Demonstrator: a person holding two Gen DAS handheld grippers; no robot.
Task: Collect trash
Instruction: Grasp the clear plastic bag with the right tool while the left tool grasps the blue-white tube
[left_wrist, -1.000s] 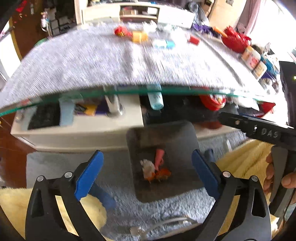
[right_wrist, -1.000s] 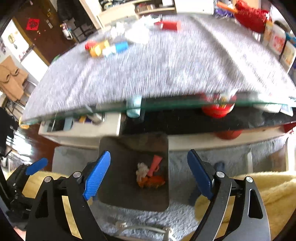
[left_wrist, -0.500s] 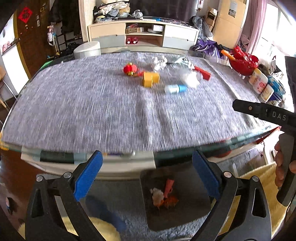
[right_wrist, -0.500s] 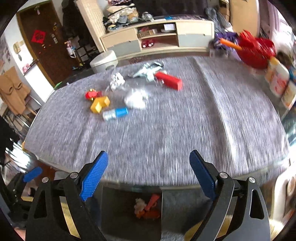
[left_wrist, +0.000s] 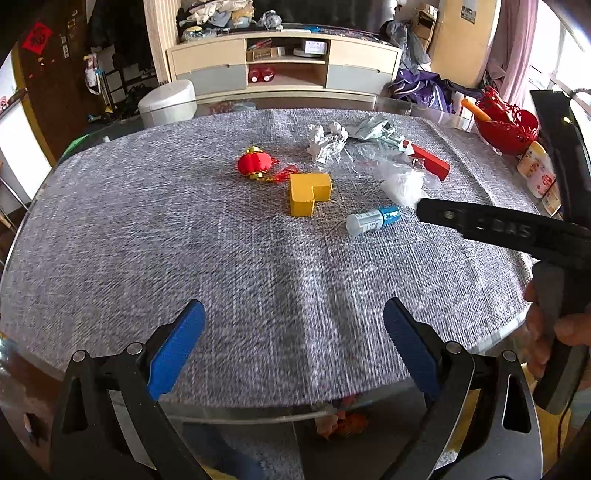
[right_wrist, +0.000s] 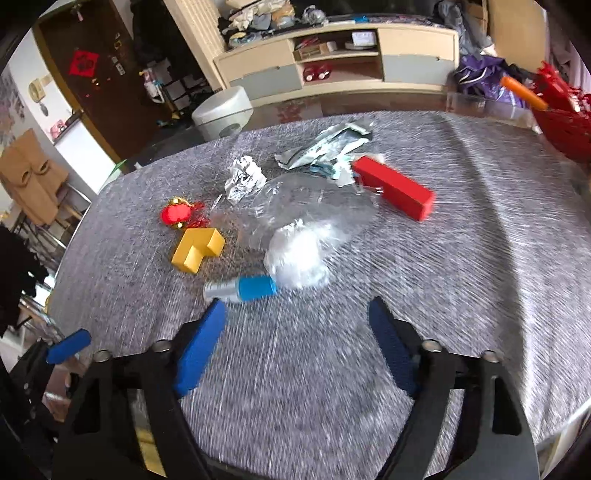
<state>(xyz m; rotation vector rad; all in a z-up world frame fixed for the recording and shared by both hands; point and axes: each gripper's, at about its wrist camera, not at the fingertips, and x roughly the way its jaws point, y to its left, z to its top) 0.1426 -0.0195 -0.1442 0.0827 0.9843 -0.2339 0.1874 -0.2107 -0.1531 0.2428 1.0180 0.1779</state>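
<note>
On the grey table mat (left_wrist: 147, 236) lie a crumpled clear plastic bag (right_wrist: 303, 251), a crumpled silver wrapper (right_wrist: 243, 177), a torn foil packet (right_wrist: 328, 144) and a small blue-and-white tube (right_wrist: 240, 290). The bag (left_wrist: 402, 181), wrapper (left_wrist: 327, 142) and tube (left_wrist: 373, 220) also show in the left wrist view. My right gripper (right_wrist: 295, 317) is open and empty, just short of the tube and bag. My left gripper (left_wrist: 293, 314) is open and empty over the mat's near edge. Trash (left_wrist: 340, 419) in the bin below shows through the glass.
A yellow L-shaped block (left_wrist: 308, 194), a red lantern ornament (left_wrist: 255, 164) and a red bar block (right_wrist: 393, 192) lie among the trash. A red basket (left_wrist: 506, 125) and bottles (left_wrist: 539, 173) stand at the table's right edge. The right gripper's body (left_wrist: 509, 232) crosses the left view.
Both grippers rose from over the floor bin up above the table and moved forward over the mat. The right one has come close to the tube and bag. Both stay open.
</note>
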